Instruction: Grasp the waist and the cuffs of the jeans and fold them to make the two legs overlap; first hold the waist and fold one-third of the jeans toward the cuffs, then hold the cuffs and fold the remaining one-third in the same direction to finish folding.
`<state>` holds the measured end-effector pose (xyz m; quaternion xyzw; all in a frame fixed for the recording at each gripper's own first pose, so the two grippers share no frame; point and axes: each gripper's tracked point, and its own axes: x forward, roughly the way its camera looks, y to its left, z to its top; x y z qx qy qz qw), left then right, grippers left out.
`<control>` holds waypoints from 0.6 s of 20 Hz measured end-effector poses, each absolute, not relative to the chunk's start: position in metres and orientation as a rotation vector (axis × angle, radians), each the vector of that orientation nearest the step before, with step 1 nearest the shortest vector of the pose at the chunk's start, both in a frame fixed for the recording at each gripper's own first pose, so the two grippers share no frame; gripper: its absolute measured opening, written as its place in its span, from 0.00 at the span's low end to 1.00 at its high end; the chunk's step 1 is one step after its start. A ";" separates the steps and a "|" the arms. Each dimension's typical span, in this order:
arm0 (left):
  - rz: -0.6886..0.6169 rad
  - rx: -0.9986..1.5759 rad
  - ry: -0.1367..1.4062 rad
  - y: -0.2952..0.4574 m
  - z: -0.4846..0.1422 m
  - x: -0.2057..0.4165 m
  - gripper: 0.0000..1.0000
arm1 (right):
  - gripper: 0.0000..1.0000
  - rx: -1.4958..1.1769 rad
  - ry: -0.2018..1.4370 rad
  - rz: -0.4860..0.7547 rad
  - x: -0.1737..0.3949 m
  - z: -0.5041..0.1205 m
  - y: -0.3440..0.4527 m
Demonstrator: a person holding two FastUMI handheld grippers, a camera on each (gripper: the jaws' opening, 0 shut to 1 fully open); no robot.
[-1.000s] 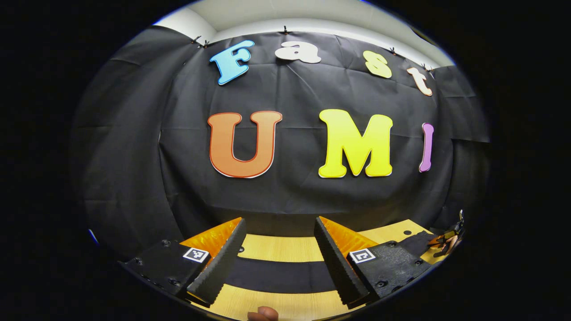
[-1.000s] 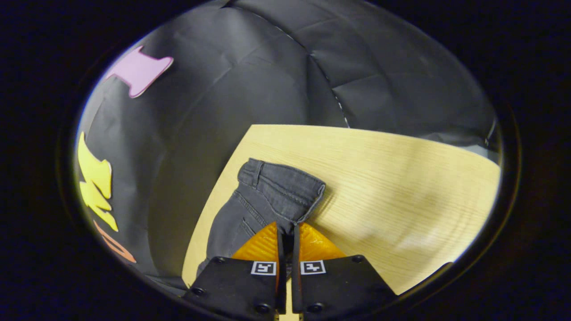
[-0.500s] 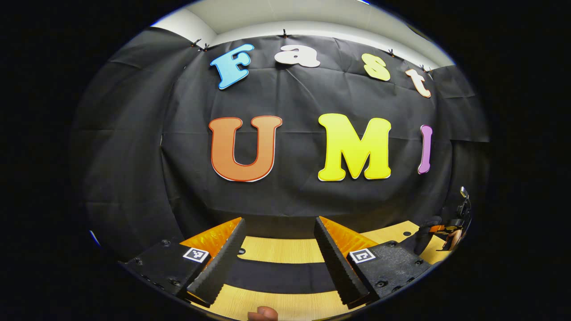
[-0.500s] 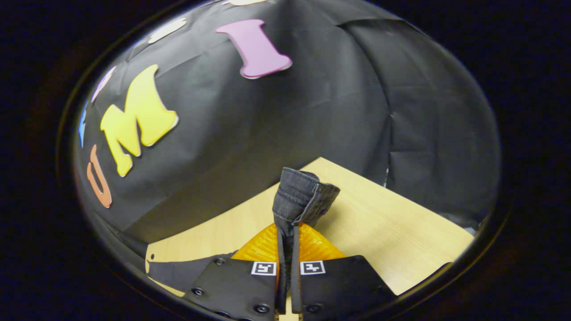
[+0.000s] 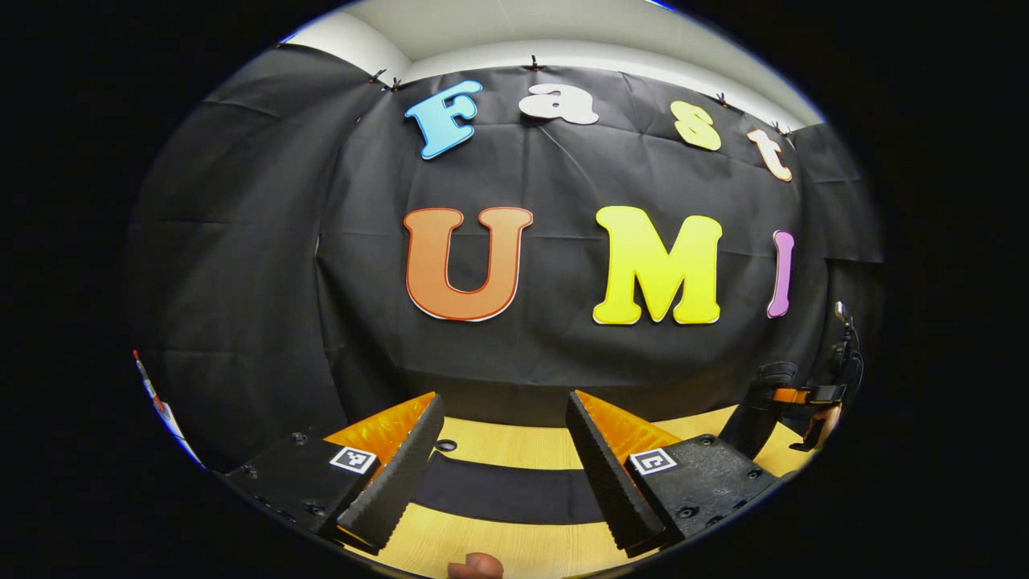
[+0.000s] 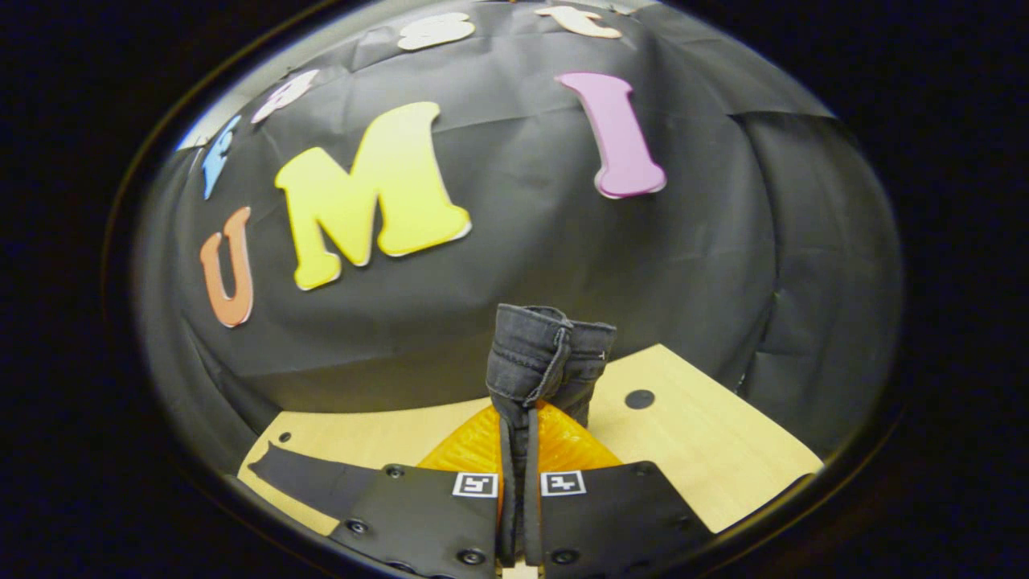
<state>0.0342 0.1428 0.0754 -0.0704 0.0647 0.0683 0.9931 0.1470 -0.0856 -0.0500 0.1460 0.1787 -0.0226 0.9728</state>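
The dark grey jeans have their waist end (image 6: 547, 354) lifted off the wooden table (image 6: 699, 450), bunched and standing up between the fingers of my right gripper (image 6: 518, 418), which is shut on it. A leg of the jeans (image 6: 309, 482) trails flat across the table to the left. In the left gripper view a dark band of the jeans (image 5: 498, 494) lies on the table (image 5: 514, 446) between the spread fingers of my left gripper (image 5: 503, 406), which is open and holds nothing. At the far right, the right gripper (image 5: 792, 396) hangs above the table with cloth (image 5: 756, 414) draping from it.
The black cloth wall stands close behind the table's far edge. Small round holes mark the tabletop (image 6: 639, 399) (image 5: 444, 445). A fingertip (image 5: 474, 567) shows at the bottom edge of the left gripper view.
My right gripper has raised the waist off the table and swung up to face the wall. In the left gripper view it has risen; my left gripper has barely shifted.
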 end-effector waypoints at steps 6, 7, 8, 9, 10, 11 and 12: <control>0.155 -0.138 0.146 0.149 0.070 0.027 0.99 | 0.01 0.210 0.358 0.113 0.142 -0.055 0.018; 0.159 -0.140 0.147 0.152 0.068 0.023 0.98 | 0.05 0.199 0.362 0.132 0.142 -0.061 0.033; 0.163 -0.141 0.147 0.155 0.067 0.019 0.98 | 0.01 0.188 0.366 0.150 0.141 -0.067 0.047; 0.167 -0.142 0.148 0.157 0.068 0.018 0.98 | 0.01 0.183 0.374 0.166 0.141 -0.073 0.061; 0.173 -0.140 0.148 0.160 0.068 0.016 0.98 | 0.01 0.182 0.386 0.185 0.141 -0.080 0.076; 0.182 -0.137 0.149 0.164 0.067 0.014 0.99 | 0.01 0.183 0.401 0.201 0.141 -0.087 0.089; 0.190 -0.136 0.149 0.168 0.068 0.010 0.98 | 0.05 0.181 0.419 0.218 0.140 -0.096 0.103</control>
